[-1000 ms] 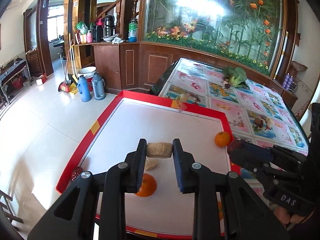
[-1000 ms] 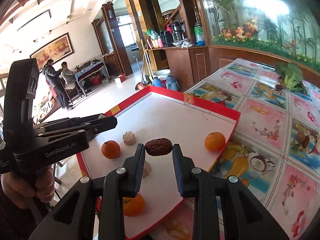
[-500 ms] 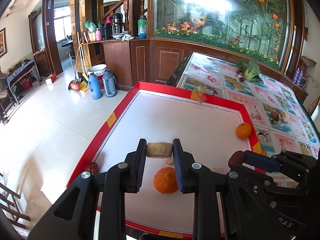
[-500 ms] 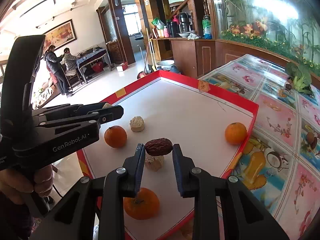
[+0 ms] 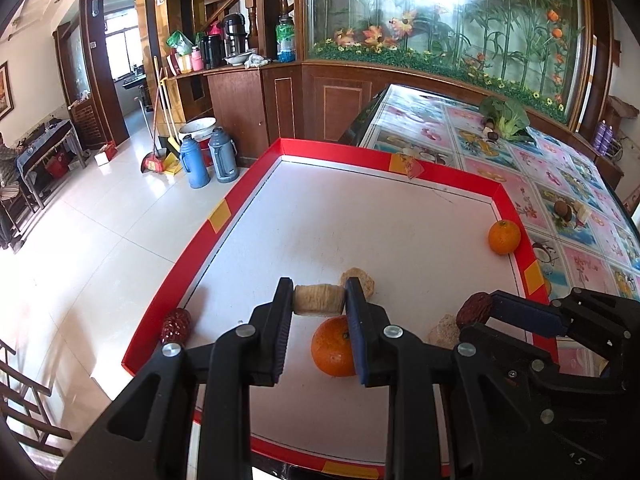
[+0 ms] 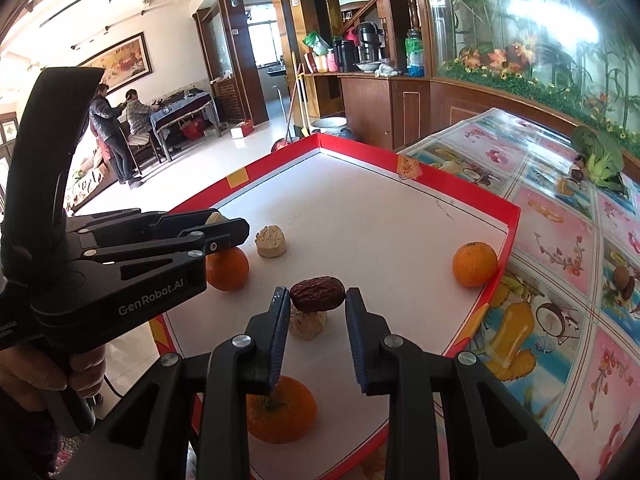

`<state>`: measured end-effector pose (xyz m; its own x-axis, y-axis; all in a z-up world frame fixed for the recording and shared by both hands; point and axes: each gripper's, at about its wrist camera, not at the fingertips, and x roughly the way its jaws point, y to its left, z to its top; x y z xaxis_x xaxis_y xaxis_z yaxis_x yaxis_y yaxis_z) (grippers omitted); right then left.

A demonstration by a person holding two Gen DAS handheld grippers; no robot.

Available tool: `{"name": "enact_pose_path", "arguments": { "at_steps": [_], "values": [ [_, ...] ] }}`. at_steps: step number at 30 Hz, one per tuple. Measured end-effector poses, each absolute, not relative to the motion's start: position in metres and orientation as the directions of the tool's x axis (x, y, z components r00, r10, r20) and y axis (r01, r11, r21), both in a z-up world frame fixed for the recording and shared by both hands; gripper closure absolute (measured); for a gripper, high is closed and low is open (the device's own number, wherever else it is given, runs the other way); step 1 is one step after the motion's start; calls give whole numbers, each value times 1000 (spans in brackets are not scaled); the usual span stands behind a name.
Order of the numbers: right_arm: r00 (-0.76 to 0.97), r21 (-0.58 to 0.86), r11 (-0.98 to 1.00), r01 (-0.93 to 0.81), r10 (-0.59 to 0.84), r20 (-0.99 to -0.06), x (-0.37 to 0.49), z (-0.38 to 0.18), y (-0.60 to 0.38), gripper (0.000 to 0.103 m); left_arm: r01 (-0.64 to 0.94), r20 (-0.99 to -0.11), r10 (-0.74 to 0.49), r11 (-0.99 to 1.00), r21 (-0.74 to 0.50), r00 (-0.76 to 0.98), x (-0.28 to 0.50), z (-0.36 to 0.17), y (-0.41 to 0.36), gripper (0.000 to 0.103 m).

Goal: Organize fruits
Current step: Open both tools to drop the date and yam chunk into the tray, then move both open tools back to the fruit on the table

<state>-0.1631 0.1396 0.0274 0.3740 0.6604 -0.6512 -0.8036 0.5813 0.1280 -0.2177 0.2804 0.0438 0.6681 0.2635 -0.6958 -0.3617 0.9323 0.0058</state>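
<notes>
Oranges, three: one (image 6: 474, 264) is sitting against the right rim of the tray (image 5: 236, 196); one (image 6: 227, 268) is lying under the left tool's tip; one (image 6: 280, 410) is lying at the near edge, partly hidden behind the right tool.

Pale crumbly cakes, four: one (image 5: 319, 300) is being pinched crosswise at the tip of the left tool (image 5: 319, 300), above the tray; one (image 6: 271, 242) is sitting on the tray just beyond the left orange; one (image 6: 308, 325) is lying directly below the right tool; one (image 6: 214, 218) is peeking out behind the left tool's tip in the right wrist view, and whether it is the pinched one cannot be told.

Red dates, two: one (image 6: 317, 299) is being pinched endwise in the right tool (image 6: 317, 299), hanging over a cake; one (image 5: 176, 325) is resting on the red rim at the tray's left near corner.

Tray, one: white floor, red rim, lying on the bench (image 6: 560, 248) with its patterned cloth. The far half of the white floor is lying bare; all the fruit is crowding the near half and right edge.

A hand (image 6: 52, 372) is gripping the left tool's handle.
</notes>
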Motion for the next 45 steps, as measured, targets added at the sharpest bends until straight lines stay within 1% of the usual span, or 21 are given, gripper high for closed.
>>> {"name": "enact_pose_path", "arguments": {
  "at_steps": [2,3,6,8,10,11,14,17,19,20,41,45],
  "values": [
    [372,130,586,-800,655,-658,-162,26,139,70,-365,-697,267,931,8,666,-218,43,280,75],
    [373,131,589,-798,653,-659,-162,26,139,65,-366,-697,269,931,10,664,-218,43,280,75],
    [378,127,597,-792,643,-665,-161,25,136,62,-370,-701,271,929,11,660,-217,43,281,73],
    [377,134,599,-790,646,-664,-160,26,133,55,-369,-702,272,929,14,658,-218,43,280,68],
    [387,141,606,-783,652,-652,-158,28,127,54,-374,-705,271,927,8,656,-217,43,279,51],
    [391,148,611,-778,655,-647,-156,30,123,53,-376,-705,269,927,4,656,-217,43,279,49],
    [418,158,634,-757,655,-630,-150,35,112,46,-377,-707,270,926,6,653,-218,44,278,48],
    [438,183,659,-730,656,-615,-141,39,97,45,-385,-705,276,923,4,653,-218,46,277,38],
    [449,198,673,-713,655,-608,-134,41,90,45,-397,-704,289,918,11,649,-219,48,277,25],
    [458,209,684,-699,652,-604,-129,42,84,45,-401,-699,294,916,11,652,-219,49,276,24],
    [628,308,816,-488,574,-526,-71,55,-31,45,-345,-689,308,934,89,656,-207,61,240,23],
    [676,293,844,-448,535,-507,-64,59,-56,45,-326,-685,307,939,106,661,-203,65,228,23]
  ]
}}
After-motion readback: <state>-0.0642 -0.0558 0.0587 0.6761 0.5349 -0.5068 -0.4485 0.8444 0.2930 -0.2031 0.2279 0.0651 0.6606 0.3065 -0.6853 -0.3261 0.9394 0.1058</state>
